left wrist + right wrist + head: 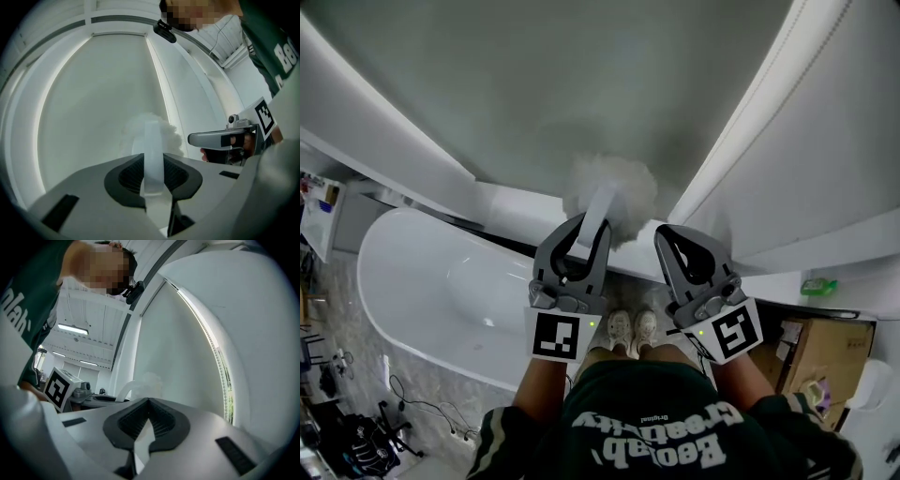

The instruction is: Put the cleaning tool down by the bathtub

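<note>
The cleaning tool is a fluffy white brush head on a pale translucent handle. My left gripper is shut on that handle, which runs straight between its dark pads, and the brush head rests against the grey wall panel ahead. My right gripper is level beside it on the right, shut with nothing between its pads. In the right gripper view the brush head shows faintly to the left. The white bathtub lies below and to my left.
A grey wall panel between white frames fills the view ahead. The person's shoes stand on the floor below. A cardboard box and a green bottle are at the right; cables lie on the floor lower left.
</note>
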